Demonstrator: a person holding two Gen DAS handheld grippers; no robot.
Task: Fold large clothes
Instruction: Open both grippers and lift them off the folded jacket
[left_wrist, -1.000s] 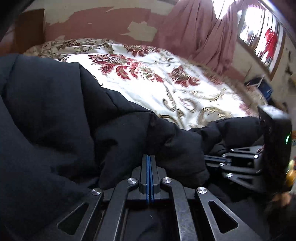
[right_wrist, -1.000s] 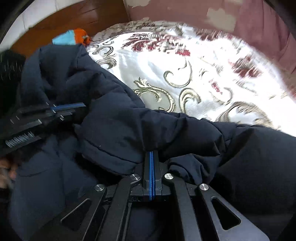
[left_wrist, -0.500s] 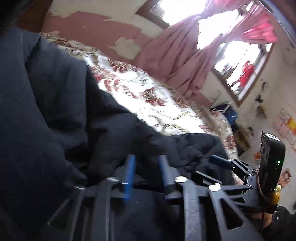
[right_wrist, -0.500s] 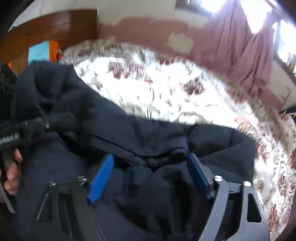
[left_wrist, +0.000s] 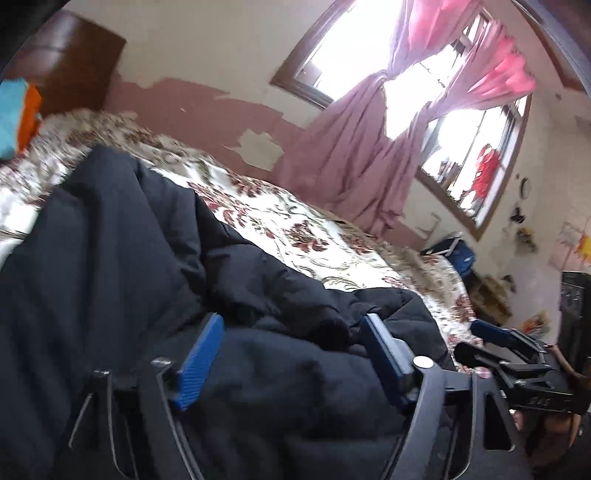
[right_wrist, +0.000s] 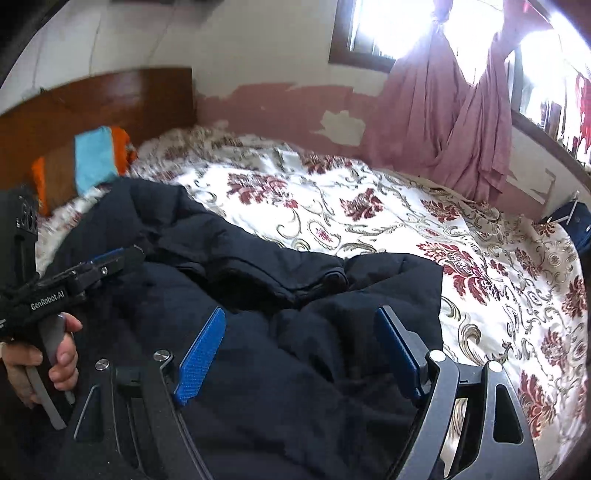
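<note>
A dark navy padded jacket (left_wrist: 147, 258) lies bunched on the near side of a floral bedspread (left_wrist: 295, 229). My left gripper (left_wrist: 291, 354) hangs just above the jacket's folds. Its jaws are opening, and the blue pads (left_wrist: 201, 362) stand far apart without pressing on the cloth. In the right wrist view the jacket (right_wrist: 258, 277) spreads across the lower half over the bedspread (right_wrist: 369, 214). My right gripper (right_wrist: 299, 350) is open over it with nothing gripped. The right gripper (left_wrist: 517, 354) shows at the left view's right edge. A hand (right_wrist: 55, 350) holds the left gripper (right_wrist: 110, 258).
A wooden headboard (right_wrist: 92, 99) with a blue and orange cushion (right_wrist: 92, 155) stands at the bed's far left. Pink curtains (right_wrist: 461, 122) hang by the windows along the far wall. A blue bag (right_wrist: 576, 221) sits past the bed's right end.
Both grippers were shut in the jacket's folds a second ago. Both have opened and let the cloth go, the right one first, and have drawn back and up, so more of the room shows.
</note>
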